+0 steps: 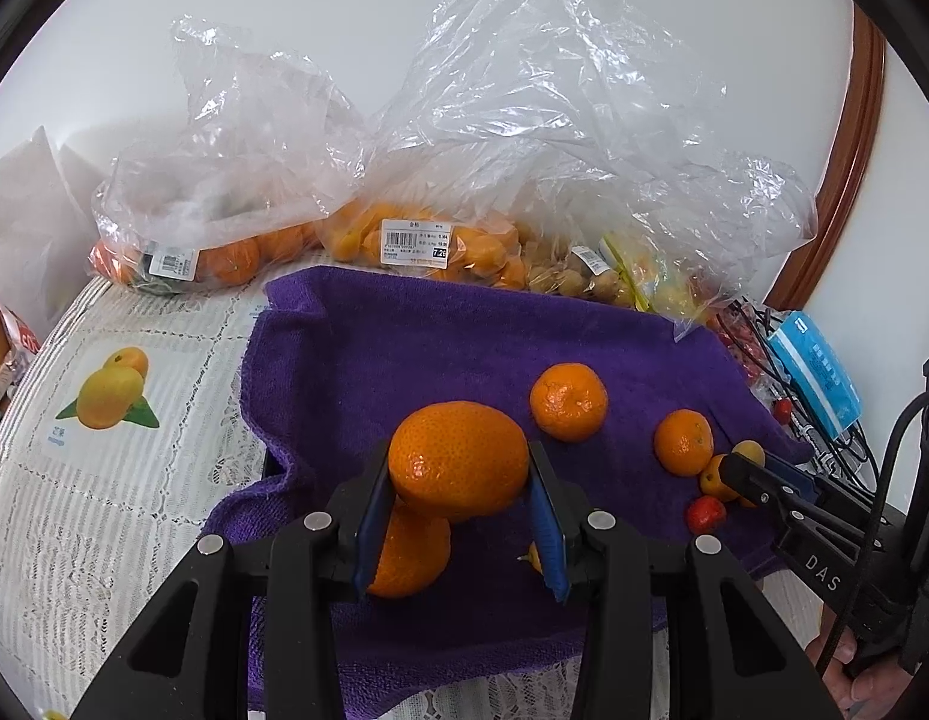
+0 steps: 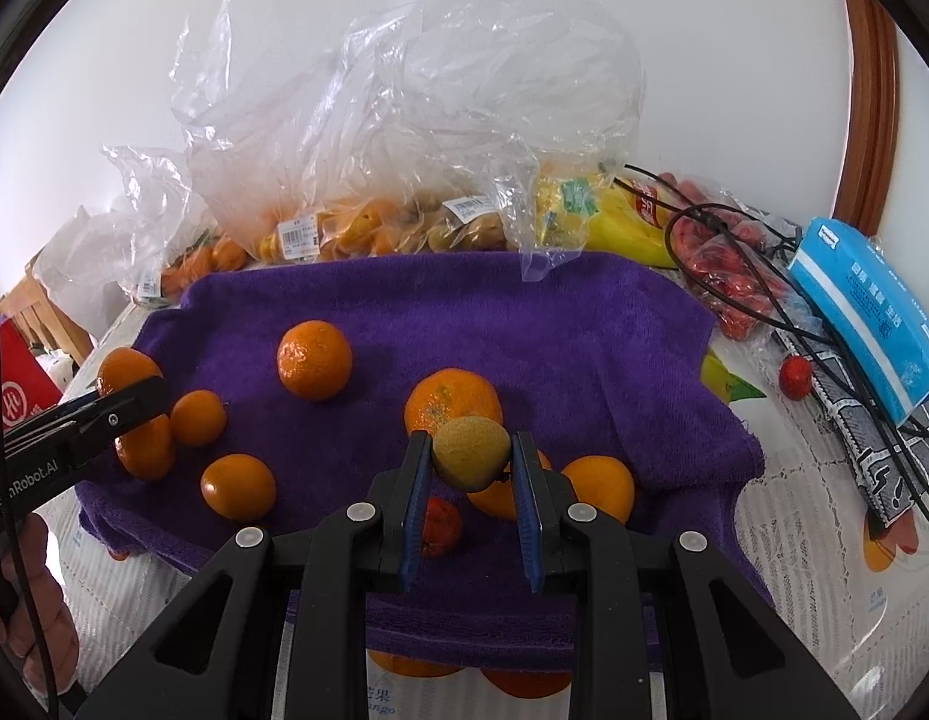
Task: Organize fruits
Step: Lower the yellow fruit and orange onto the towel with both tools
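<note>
- The held tangerine (image 1: 458,461) and the left gripper (image 1: 458,480) cover most of another tangerine (image 1: 413,552) below.
- The right gripper (image 2: 472,461) hides part of a small red fruit (image 2: 441,528).
- Fruit inside the crumpled plastic bags (image 1: 236,180) at the far side shows only blurred.
- The price labels (image 1: 415,243) are too small to read.
- The towel (image 2: 584,330) covers printed fruit at the near edge.

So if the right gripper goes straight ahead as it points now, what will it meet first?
Probably the orange just behind the yellowish fruit held in the right gripper, though depth is uncertain.

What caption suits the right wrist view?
Right gripper shut on a small yellow-green fruit above oranges on a purple towel.
</note>
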### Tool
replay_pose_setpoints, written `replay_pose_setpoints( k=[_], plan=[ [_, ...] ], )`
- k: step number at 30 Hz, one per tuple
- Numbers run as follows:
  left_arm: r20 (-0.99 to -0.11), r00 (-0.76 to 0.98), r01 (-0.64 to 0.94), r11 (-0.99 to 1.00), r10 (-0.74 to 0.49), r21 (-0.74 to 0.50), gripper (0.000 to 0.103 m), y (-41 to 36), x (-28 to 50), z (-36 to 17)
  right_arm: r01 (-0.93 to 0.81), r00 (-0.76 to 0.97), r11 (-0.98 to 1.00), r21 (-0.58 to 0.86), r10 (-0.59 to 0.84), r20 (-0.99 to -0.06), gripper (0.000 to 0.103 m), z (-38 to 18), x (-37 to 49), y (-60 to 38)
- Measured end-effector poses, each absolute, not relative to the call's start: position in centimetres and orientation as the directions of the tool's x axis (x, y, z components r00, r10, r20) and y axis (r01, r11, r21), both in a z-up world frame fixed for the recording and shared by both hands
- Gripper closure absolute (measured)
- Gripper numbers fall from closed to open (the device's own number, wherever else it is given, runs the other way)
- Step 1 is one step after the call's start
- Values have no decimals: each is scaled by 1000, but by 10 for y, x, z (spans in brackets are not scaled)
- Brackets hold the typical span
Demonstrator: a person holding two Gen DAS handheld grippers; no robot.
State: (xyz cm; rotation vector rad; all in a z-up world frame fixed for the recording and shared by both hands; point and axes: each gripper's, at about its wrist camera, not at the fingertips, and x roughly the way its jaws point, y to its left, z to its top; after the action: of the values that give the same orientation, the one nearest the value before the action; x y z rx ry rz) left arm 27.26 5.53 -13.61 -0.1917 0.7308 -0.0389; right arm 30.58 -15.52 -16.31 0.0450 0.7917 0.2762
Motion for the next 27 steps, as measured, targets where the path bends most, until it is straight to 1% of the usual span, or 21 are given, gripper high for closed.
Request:
replay_pose_setpoints(
  k=[15, 27],
  plan=[
    [-652, 749, -13, 982, -115, -188, 64, 50, 271, -137, -220, 670, 967, 126, 244, -701, 76, -163, 306, -158],
    [-651, 752, 20, 990, -107, -140, 63, 37, 270, -141, -226, 666, 967, 121, 244, -705, 75, -164, 305, -156]
  ],
)
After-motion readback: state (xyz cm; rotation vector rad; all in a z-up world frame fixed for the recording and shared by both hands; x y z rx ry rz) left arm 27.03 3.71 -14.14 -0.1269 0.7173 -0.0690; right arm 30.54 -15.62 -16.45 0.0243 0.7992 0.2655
